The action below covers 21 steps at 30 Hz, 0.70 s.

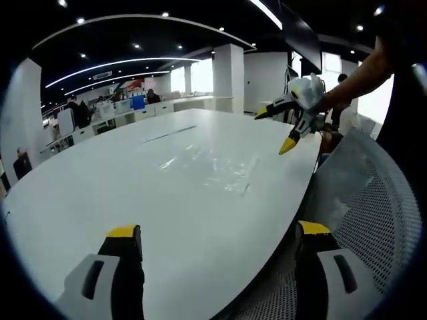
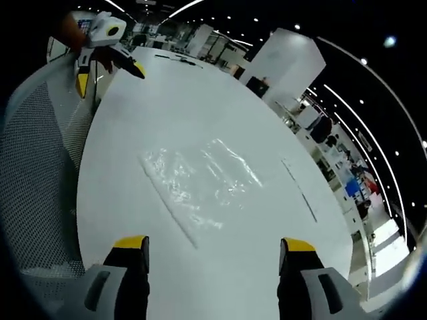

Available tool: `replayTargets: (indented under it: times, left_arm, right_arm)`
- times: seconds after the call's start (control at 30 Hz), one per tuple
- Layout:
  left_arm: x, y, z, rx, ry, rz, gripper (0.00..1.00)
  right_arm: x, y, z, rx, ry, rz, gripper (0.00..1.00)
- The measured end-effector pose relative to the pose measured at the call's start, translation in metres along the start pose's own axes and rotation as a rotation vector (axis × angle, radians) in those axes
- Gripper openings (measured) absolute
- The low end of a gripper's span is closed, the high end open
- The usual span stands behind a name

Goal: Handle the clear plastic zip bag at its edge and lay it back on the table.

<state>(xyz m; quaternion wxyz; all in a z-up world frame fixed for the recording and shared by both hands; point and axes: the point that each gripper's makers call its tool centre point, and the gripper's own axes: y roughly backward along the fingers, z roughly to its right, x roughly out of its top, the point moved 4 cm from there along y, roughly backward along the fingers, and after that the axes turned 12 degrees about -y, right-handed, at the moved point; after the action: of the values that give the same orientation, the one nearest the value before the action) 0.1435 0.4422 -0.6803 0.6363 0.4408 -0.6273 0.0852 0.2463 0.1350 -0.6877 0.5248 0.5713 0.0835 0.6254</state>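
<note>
The clear plastic zip bag (image 1: 215, 170) lies flat and crinkled on the white table (image 1: 100, 180), with nothing touching it. My left gripper (image 1: 219, 232) is open at the table's near edge, well short of the bag. Across the bag from it, my right gripper (image 1: 275, 130) hangs open in the air above the table's rim, held by a person's hand. In the right gripper view the bag (image 2: 200, 180) lies just ahead of my right gripper (image 2: 213, 245), whose jaws stand wide apart and empty. My left gripper (image 2: 110, 77) shows far off, open.
A grey mesh chair (image 1: 373, 200) stands against the table's edge, the chair (image 2: 40, 167) also beside the right gripper. A thin dark strip (image 1: 170, 133) lies on the table beyond the bag. Desks and people (image 1: 80, 110) sit far behind.
</note>
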Motion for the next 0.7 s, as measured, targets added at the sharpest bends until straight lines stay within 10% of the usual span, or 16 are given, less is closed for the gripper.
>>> replayTargets:
  times: [0.7]
  left_arm:
    - [-0.004, -0.001, 0.001, -0.014, -0.005, -0.015, 0.95]
  right_arm:
    - [-0.004, -0.028, -0.012, 0.084, 0.17, -0.064, 0.58]
